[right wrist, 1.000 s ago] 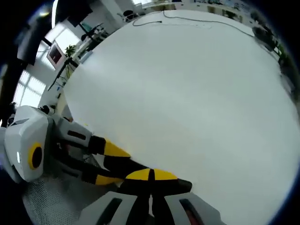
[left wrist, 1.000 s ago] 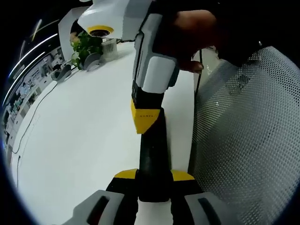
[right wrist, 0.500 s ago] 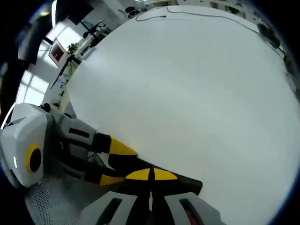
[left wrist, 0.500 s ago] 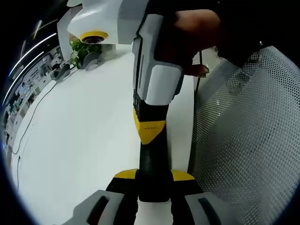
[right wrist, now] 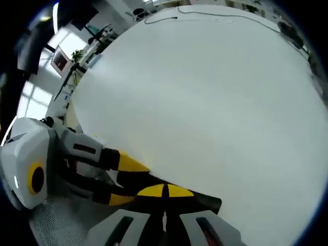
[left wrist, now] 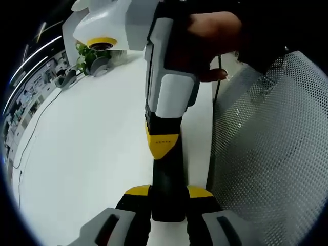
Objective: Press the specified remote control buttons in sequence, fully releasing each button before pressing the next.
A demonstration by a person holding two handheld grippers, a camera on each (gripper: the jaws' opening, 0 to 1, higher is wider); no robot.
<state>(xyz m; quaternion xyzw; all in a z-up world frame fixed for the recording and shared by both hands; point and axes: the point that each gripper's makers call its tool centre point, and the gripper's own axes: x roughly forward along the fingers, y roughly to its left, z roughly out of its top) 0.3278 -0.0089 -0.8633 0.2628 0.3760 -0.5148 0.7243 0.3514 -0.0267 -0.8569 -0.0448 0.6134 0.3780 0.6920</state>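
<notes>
While left hand-held gripper (left wrist: pixel 167 197) pinches remote (left wrist: pixel 167 174) nr table (left wrist: pixel 77 154) edge, right hand-held gripper (right wrist: pixel 165 193) jaws pressed together.

The left gripper view is looking close along the white table (left wrist: pixel 92 148) toward a plant (left wrist: pixel 89 51), while the right gripper view is facing across that same table (right wrist: pixel 205 102) toward windows.

We count two grippers — the left gripper (left wrist: pixel 166 197) and the right gripper (right wrist: pixel 165 197) — and one remote control (left wrist: pixel 168 184) clamped between the left one's jaws. One hand (left wrist: pixel 210 36) shows, one white table (left wrist: pixel 92 154), one mesh chair back (left wrist: pixel 266 154), one potted plant (left wrist: pixel 91 51) and one cable (right wrist: pixel 205 11) — nothing else we can count.
</notes>
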